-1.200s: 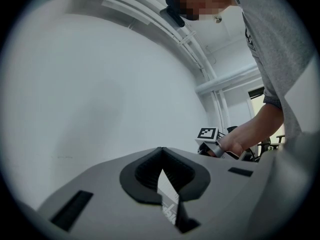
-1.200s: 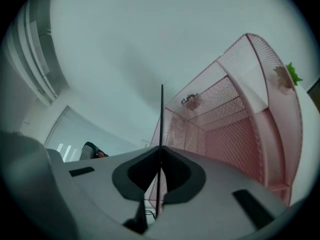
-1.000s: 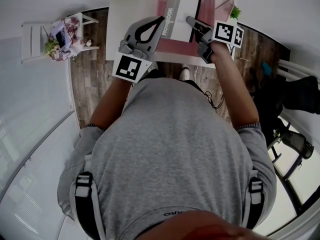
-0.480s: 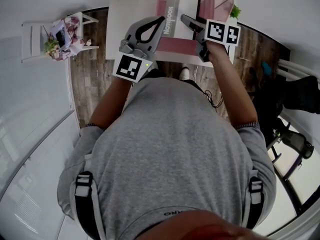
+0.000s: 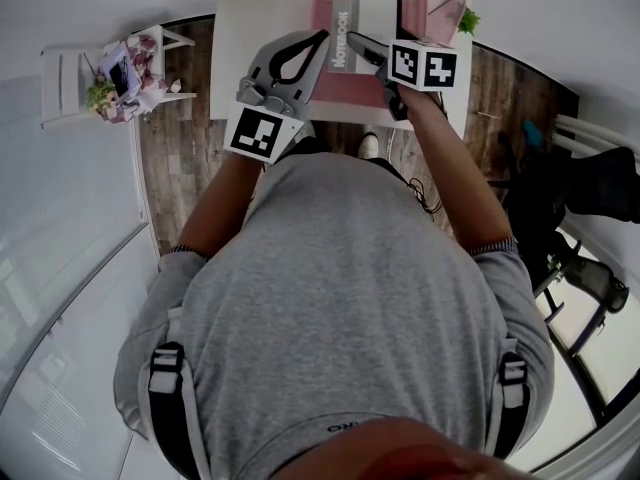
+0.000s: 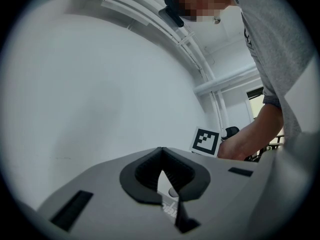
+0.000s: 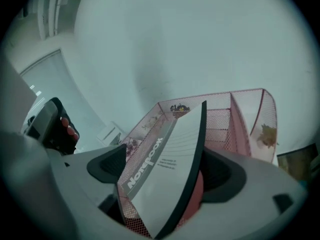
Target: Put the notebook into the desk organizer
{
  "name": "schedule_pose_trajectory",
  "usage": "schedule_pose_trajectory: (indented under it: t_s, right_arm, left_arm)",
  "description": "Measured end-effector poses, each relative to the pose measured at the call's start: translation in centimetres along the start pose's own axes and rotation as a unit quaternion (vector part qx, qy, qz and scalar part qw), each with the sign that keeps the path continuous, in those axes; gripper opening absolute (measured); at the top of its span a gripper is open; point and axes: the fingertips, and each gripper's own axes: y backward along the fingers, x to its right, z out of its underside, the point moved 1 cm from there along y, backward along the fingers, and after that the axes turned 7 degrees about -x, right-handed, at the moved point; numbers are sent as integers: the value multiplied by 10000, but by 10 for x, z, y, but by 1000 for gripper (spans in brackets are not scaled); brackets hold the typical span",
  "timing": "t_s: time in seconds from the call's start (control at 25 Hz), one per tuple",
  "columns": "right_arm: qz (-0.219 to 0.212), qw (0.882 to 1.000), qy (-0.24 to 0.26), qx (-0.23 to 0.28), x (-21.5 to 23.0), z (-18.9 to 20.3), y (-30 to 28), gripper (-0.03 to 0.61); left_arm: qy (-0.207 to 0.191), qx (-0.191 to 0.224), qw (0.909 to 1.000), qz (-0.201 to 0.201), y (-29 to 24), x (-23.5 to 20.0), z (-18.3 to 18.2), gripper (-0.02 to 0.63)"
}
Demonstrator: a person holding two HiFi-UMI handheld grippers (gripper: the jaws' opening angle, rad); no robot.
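- The notebook [image 7: 165, 154] is seen standing on edge inside the pink mesh desk organizer [image 7: 250, 115], tilted, with its grey spine strip turned toward the person and its lower edge down in the compartment.
- The organizer is placed at the far edge of the white tabletop [image 5: 250, 28], toward its far right corner.
- The right gripper [image 5: 365, 50] is angled down over the organizer. Its jaws have just been opening and are spread wide. The notebook is between them, but no pad is seen pressing on the cover, so the grip is judged to be released.
- The left gripper [image 5: 320, 40] is held over the tabletop just left of the organizer. Its jaws are brought together at the tips and nothing is clamped in them.
- The main step is judged to be done: the notebook is already carried by the organizer and not by a gripper.
- What is left is judged to be small: the right gripper is to be drawn back clear of the cover and the mesh wall without the notebook being dragged out or tipped.
- Whether the notebook is seated fully against the compartment's floor cannot be told, since its bottom edge is hidden by the gripper body.
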Motion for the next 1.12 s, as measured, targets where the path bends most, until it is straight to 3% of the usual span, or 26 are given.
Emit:
schedule_pose_trajectory:
  t_s: [0.36,0.76,1.12]
  right_arm:
    - [696,9964,469,103,-3,4,-5,535]
    - [1260,9884,779,324,2,-2,-1,554]
    - [1049,9881,617,942,-7,-10,24,537]
  left_arm:
    - [11,57,9999,116,-1,-5,1,17]
    - [67,52,9990,441,-4,-15,6,17]
    - [158,-77,9968,778,-11,-20,16,17]
